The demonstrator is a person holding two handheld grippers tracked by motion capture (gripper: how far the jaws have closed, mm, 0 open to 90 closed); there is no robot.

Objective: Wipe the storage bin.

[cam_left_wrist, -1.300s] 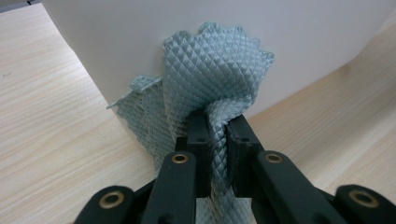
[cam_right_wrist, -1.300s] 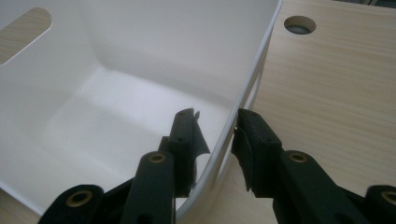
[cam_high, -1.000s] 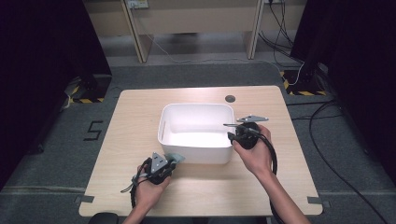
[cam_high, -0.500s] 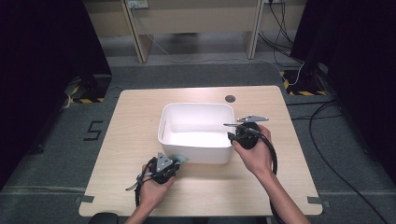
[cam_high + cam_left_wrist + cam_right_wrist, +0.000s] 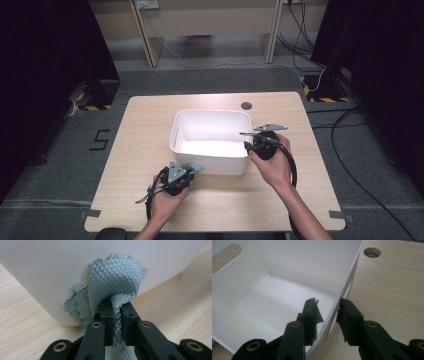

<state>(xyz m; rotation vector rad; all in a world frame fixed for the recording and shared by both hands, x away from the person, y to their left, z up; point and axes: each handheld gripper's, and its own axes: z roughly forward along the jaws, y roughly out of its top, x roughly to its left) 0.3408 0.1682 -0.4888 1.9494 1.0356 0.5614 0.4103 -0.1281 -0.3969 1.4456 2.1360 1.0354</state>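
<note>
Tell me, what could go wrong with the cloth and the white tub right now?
The left gripper pinches only a bunched fold of the grey cloth, so the cloth might slip out during wiping against the tub's outer wall. The right gripper straddles the thin rim of the white tub, apparently not clamped tight; a hard push from the cloth could slide or tip the tub.

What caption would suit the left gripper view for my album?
Left gripper pinching a grey-green waffle-textured cloth against the outer wall of a white tub on a wooden table.
</note>
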